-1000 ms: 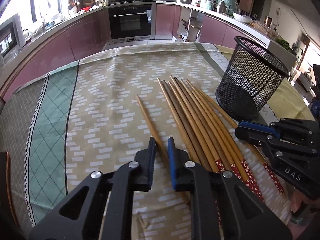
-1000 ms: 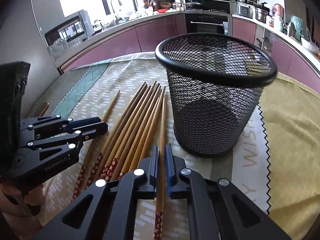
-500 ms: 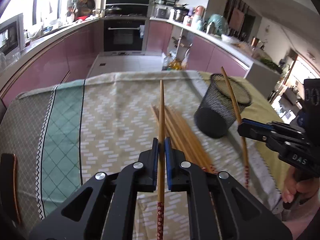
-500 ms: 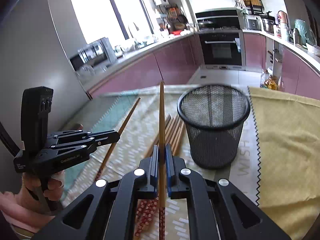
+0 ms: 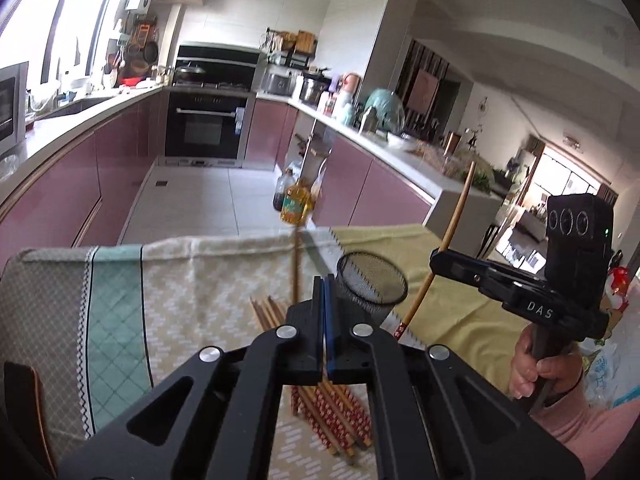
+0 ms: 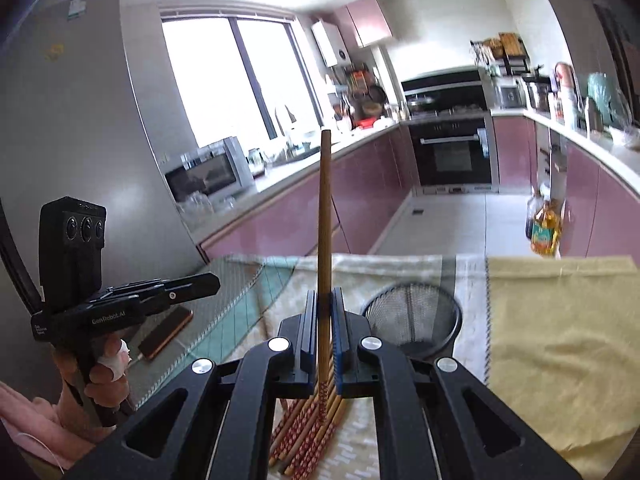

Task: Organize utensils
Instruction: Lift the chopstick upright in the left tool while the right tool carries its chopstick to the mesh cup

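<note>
left gripper (image 5: 323,280): pads pressed together, nothing clearly between them, blurry stick just left of it | right gripper (image 6: 323,300): clamped on 1 chopstick (image 6: 325,216), tip up, well above table | other chopsticks (image 6: 308,420): bundle on the tablecloth (image 5: 200,280) | mesh cup (image 6: 412,316): just right of the bundle

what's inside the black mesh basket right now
The mesh basket looks empty: only mesh wall and floor show through its open top in both views. The right gripper covers its near rim, so that corner stays unseen.
</note>
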A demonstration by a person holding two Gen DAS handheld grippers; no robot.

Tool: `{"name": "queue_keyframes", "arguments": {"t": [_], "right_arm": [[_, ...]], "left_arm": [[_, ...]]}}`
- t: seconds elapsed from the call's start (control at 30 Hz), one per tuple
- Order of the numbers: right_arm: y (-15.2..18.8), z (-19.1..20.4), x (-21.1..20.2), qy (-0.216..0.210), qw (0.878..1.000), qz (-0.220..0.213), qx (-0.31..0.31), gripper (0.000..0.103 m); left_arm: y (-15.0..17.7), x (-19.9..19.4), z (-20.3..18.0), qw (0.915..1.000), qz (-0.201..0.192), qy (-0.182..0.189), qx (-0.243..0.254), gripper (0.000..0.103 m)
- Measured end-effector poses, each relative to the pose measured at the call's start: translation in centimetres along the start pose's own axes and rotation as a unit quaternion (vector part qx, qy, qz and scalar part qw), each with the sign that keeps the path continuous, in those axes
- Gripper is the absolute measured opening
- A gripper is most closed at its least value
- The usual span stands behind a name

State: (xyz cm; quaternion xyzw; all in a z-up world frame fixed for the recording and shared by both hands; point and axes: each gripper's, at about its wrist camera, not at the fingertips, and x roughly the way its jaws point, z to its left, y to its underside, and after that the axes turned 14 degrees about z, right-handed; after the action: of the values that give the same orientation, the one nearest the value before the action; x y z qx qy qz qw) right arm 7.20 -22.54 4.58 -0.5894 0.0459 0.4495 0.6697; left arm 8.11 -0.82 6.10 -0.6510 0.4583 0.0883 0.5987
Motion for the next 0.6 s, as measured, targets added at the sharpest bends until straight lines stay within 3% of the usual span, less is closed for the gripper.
{"name": "queue_keyframes", "arguments": {"t": [0.1,0.2,0.33,0.47,0.6], "right_arm": [[-0.9,-0.3,-0.2,0.002,1.000,-0.008,-0.008,0.006],[-1.1,-0.6,0.2,0.000,1.000,-0.002,-0.003,0.006],[-0.6,-1.4,0.5,-0.004,1.000,0.006,0.005,0.006],[-0.3,-1.6,0.4,-0.003,1.000,0.006,0.012,0.006],[0.2,-1.6,0.5,-0.002,1.000,0.009,0.014,0.006]], "left_arm": [[-1.5,0.1,-0.5,0.9999,-0.015,-0.002,0.007,0.001],[-1.8,1.8,-0.4,1.0000,0.005,-0.007,-0.001,0.001],[-1.1,5.8,0.6,0.9967,0.061,-0.053,-0.006,0.006],[0.1,10.6,2.8,0.9857,0.120,-0.118,-0.009,0.013],[0.4,13.8,5.1,0.9753,0.139,-0.172,-0.003,0.022]]}}
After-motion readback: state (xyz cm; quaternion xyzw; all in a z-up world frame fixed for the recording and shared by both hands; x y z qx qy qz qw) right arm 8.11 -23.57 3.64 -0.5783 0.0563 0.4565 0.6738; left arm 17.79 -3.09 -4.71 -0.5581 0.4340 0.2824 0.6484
